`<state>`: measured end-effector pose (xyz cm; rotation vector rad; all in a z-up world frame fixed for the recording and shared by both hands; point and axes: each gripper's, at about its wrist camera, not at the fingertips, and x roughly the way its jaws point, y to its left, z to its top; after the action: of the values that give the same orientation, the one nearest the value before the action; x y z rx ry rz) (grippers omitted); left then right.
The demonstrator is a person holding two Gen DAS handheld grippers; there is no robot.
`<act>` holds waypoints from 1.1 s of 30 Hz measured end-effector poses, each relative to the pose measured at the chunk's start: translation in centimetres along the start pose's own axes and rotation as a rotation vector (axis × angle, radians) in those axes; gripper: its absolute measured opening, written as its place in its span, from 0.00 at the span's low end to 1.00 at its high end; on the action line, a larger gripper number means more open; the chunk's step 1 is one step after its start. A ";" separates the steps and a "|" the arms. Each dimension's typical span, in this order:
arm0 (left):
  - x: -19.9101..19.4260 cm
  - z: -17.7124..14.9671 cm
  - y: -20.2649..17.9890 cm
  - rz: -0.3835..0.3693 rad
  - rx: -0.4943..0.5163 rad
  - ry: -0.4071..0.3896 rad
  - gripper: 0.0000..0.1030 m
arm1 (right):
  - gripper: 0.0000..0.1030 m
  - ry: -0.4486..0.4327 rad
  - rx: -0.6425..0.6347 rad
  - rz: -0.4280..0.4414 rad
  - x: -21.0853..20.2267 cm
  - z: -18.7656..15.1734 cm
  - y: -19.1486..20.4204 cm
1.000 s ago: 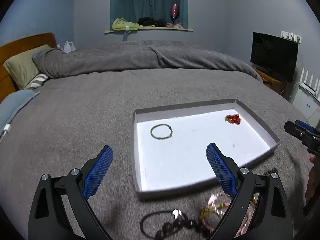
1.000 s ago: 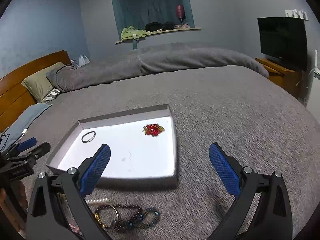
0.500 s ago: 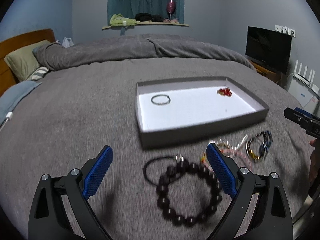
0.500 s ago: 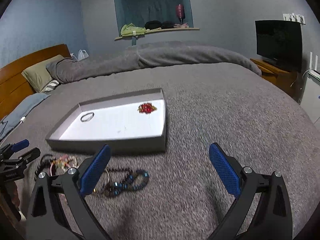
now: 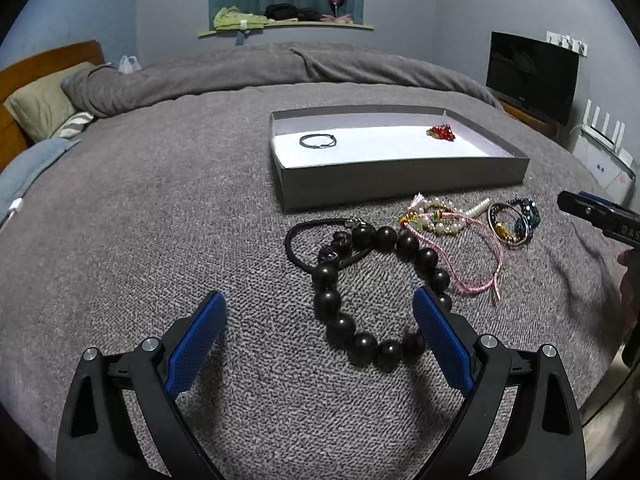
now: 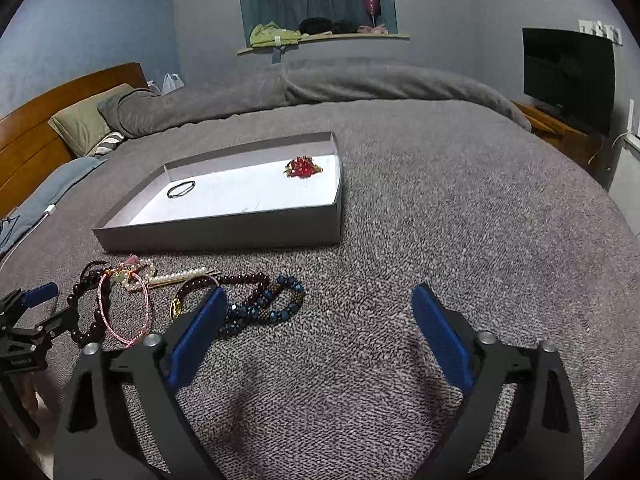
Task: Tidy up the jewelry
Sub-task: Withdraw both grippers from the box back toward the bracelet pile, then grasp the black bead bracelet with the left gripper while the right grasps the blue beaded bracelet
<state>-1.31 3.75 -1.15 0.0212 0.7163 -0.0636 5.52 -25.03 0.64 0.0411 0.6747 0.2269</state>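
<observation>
The left gripper (image 5: 318,320), black-framed with blue textured pads, was held over the grey woven bedspread (image 5: 160,208) with its jaws spread wide and nothing clamped; part of a bracelet of large dark round beads (image 5: 344,288) lay on the cover in the gap between them, and whether the right-hand pad touched a bead could not be told. Beside that bracelet, a black elastic hair tie (image 5: 304,240) was seen, then a tangle of pink cord and pearl beads (image 5: 444,224), then a cluster of blue-beaded and metal bangles (image 5: 514,222). Beyond these, a shallow grey cardboard box lid with a white floor (image 5: 400,184) was set on the bed; a thin dark ring bracelet (image 5: 318,141) lay in its left part and a red beaded piece (image 5: 441,133) in its right. The right gripper (image 6: 316,320), of the same make, was seen with its jaws well apart and closing, only bare bedspread between them, its left pad just beside a string of blue and dark red beads (image 6: 260,300). No readable writing or brand was made out on any item.
</observation>
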 end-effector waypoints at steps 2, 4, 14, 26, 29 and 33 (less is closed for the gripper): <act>0.0 -0.1 -0.1 0.002 0.008 0.000 0.89 | 0.74 0.015 0.008 0.010 0.4 -0.1 0.0; 0.0 -0.2 -0.2 0.003 0.016 -0.003 0.87 | 0.67 0.034 0.015 0.020 0.7 -0.3 0.1; 0.3 -0.4 -0.2 -0.011 0.027 0.029 0.43 | 0.29 0.073 -0.019 0.029 1.6 -0.5 0.9; 0.8 -0.3 -0.4 -0.016 0.034 0.046 0.28 | 0.18 0.104 -0.020 0.020 3.7 0.3 1.7; 0.9 -0.3 -0.4 -0.016 0.038 0.049 0.28 | 0.18 0.123 -0.025 0.016 4.6 0.5 2.0; 1.0 -0.2 -0.4 -0.015 0.043 0.050 0.28 | 0.18 0.139 -0.024 0.014 5.4 0.7 2.2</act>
<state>-0.75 3.32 -1.94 0.0588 0.7651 -0.0933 9.62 -21.66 -1.90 0.0074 0.8097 0.2530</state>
